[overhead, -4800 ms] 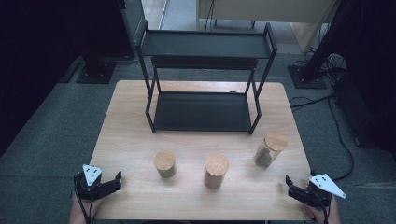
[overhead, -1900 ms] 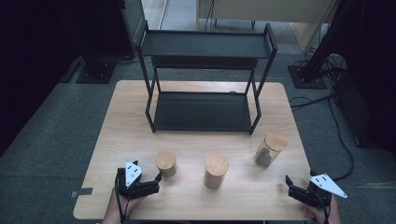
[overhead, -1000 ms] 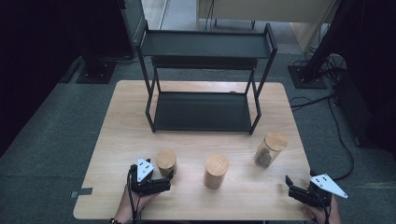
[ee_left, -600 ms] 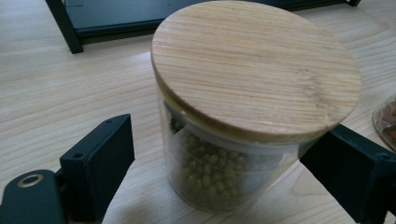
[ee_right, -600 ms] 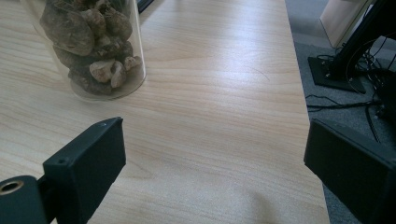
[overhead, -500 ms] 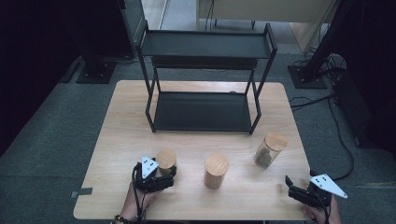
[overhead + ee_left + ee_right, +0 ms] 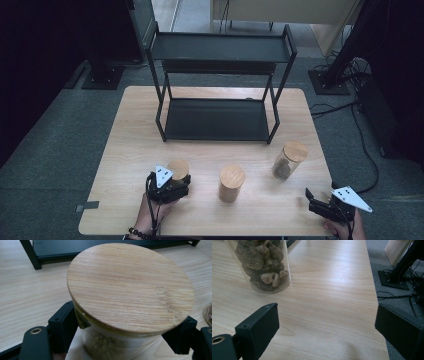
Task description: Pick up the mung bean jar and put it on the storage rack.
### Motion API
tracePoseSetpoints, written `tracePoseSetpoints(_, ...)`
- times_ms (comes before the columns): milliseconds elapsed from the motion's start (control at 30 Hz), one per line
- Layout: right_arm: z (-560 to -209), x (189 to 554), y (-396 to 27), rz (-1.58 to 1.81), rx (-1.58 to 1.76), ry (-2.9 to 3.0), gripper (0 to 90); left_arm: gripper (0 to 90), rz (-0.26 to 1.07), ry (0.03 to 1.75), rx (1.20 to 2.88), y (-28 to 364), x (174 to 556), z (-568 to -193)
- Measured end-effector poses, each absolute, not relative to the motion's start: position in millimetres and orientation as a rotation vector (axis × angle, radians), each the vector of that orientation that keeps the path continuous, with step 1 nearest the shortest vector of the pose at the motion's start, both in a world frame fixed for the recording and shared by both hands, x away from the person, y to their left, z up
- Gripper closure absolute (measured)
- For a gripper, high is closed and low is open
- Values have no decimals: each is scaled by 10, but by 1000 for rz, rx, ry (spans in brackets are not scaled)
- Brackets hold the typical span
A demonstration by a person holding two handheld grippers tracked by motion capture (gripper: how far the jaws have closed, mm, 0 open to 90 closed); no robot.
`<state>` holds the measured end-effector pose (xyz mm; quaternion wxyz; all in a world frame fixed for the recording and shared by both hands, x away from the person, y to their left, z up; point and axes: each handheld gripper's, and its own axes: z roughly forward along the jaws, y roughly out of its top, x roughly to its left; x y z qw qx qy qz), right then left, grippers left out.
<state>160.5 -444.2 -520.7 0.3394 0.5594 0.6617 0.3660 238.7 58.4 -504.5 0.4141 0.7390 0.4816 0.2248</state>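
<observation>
— Left gripper (image 7: 172,189)?
— Down at the near left of the wooden table (image 7: 135,150), held in a hand (image 7: 150,215) coming in from the bottom edge. Jaws just closing in, now clamped on the left jar (image 7: 178,170), one on each side of the glass right below the lid.
— Seen closer?
— From the left gripper view, round bamboo lid (image 7: 130,287) tilted slightly in frame, glass body underneath with pale grainy contents, black jaws pressed against both flanks of the glass.
— Where on the table, that jar?
— Upright on the tabletop, leftmost of three in a loose row, in front of the black two-tier rack (image 7: 217,85) and well short of its lower shelf.
— The other two?
— Middle jar (image 7: 231,183) just to the right, also with a bamboo lid, apart from the gripped one. Right jar (image 7: 286,160) further right and a little farther back, clear glass, dark lumpy pieces inside.
— Right gripper (image 7: 320,206)?
— Resting low at the near right corner of the table, gripped by a hand at the bottom edge. Jaws spread wide, nothing between them. From the right gripper view, bare wood between the two black jaws, right jar (image 7: 260,267) beyond the left jaw, not touching.
— Anything on the rack?
— Both shelves dark, no detail readable.
</observation>
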Motion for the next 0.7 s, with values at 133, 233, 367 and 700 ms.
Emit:
tracePoseSetpoints(133,-5207,1604,-4442,953,1457,1722,51,245,592,1216,1864,559,2401,-5028)
tracePoseSetpoints(233,-5207,1603,-4441,952,1453,1724,51,252,601,1232,1861,548,2432,-4997)
tracePoseSetpoints(367,-5207,1602,-4441,953,1454,1724,51,253,610,1243,1856,531,2479,-4996)
tracePoseSetpoints(700,-5207,1603,-4441,954,1450,1727,51,252,636,1268,1849,475,2651,-4982)
